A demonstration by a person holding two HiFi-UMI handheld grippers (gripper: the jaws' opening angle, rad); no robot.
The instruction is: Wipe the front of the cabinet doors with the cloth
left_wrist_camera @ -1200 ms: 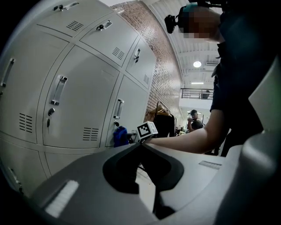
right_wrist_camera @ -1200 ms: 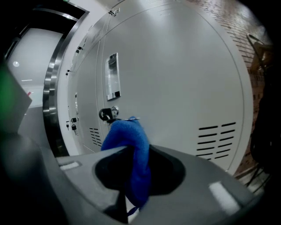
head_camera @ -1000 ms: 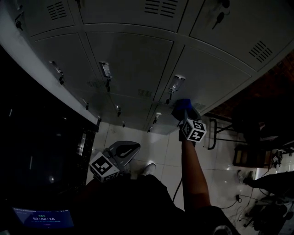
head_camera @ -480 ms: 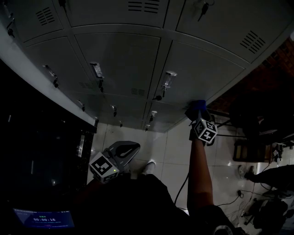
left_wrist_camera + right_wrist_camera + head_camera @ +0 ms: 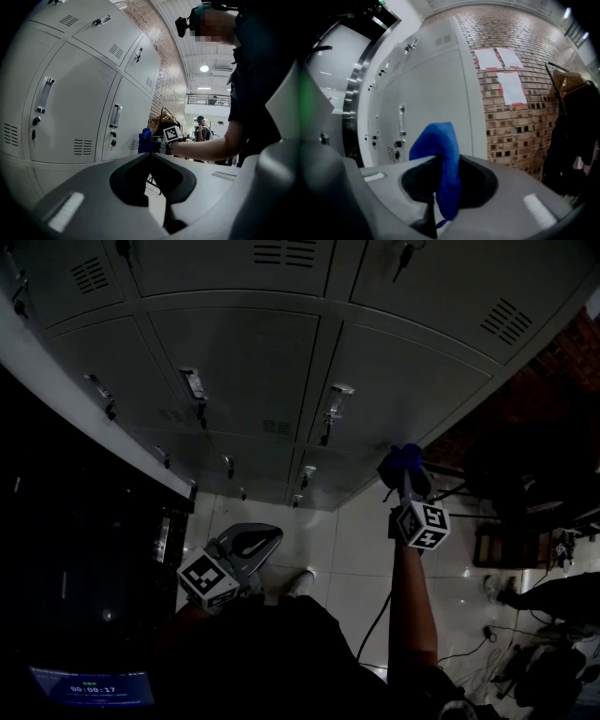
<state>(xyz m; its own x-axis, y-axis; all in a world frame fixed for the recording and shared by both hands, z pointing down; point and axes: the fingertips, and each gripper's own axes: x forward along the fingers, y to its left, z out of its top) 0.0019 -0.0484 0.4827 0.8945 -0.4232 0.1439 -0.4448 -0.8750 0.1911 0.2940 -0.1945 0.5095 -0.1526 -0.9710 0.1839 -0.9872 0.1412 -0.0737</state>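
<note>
Cloth, blue: pinched between the closed jaws of right gripper, bunched beyond the tips toward cabinet doors, presumably as wiping pad. Left gripper: jaws together, empty, apparently spare.

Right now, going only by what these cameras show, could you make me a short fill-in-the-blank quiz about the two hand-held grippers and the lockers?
1. The right gripper is shut on a soft cloth whose colour is ____.
2. The left gripper has its jaws together, and between them there is ____.
3. The wall beside the grey metal cabinet doors is built of ____.

Missing words: blue; nothing; brick
</note>
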